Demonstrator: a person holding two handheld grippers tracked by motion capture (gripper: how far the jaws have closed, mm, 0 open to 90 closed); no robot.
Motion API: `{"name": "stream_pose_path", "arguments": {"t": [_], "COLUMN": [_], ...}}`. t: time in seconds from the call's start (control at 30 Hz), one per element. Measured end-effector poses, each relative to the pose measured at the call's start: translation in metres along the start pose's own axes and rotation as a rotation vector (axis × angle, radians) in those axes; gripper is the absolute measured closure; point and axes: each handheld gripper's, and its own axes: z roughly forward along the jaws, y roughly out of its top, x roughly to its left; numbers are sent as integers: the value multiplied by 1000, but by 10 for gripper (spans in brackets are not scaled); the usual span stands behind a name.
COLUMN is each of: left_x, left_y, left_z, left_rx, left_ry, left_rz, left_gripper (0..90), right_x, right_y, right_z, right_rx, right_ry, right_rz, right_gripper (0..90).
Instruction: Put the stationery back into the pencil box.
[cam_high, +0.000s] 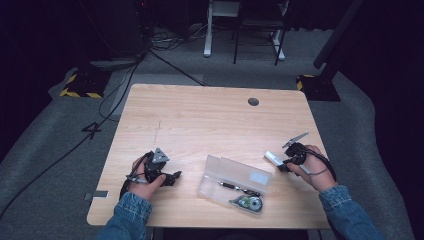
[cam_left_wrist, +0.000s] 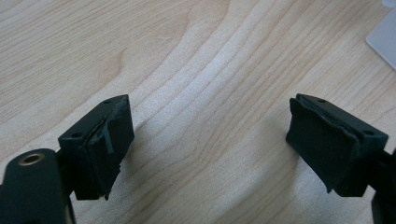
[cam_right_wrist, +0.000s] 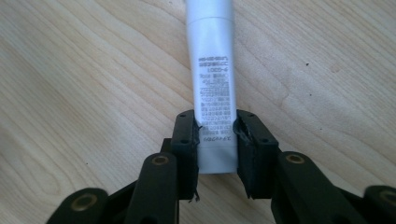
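Observation:
A white tube (cam_right_wrist: 212, 60) with small printed text lies on the wooden table (cam_high: 200, 115). My right gripper (cam_right_wrist: 215, 123) is shut on its near end, one pad pressed against each side. In the high view the white tube (cam_high: 272, 158) sticks out to the left of the right gripper (cam_high: 281, 164), near the table's right edge. My left gripper (cam_high: 175, 176) rests on the table at the front left. In the left gripper view the left gripper (cam_left_wrist: 210, 135) stands open, with bare wood between its pads.
A clear plastic case (cam_high: 235, 177) lies open between the two hands, with a dark pen (cam_high: 235, 187) and a green correction-tape roller (cam_high: 249, 202) in it. One corner of the case (cam_left_wrist: 385, 37) shows beyond the left jaws. A round grommet (cam_high: 253, 101) sits at the table's far side.

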Motion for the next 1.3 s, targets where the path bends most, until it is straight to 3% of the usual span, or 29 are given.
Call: {"name": "stream_pose_path", "arguments": {"t": [0.4, 0.63, 1.0, 1.17, 1.3], "left_x": [0, 0, 0, 0, 0], "left_y": [0, 0, 0, 0, 0], "left_z": [0, 0, 0, 0, 0], "left_rx": [-2, -2, -2, -2, -2], "left_ry": [0, 0, 0, 0, 0], "left_rz": [-2, -3, -3, -3, -3], "left_gripper": [147, 147, 147, 147, 147], "right_x": [3, 2, 11, 20, 31], "right_y": [3, 3, 15, 21, 25], "right_z": [0, -4, -40, -55, -67], "right_rx": [21, -23, -124, -158, -193], "right_ry": [-21, 3, 0, 21, 16], "right_rz": [7, 33, 25, 18, -17], "right_gripper": [709, 710, 710, 710, 710]}}
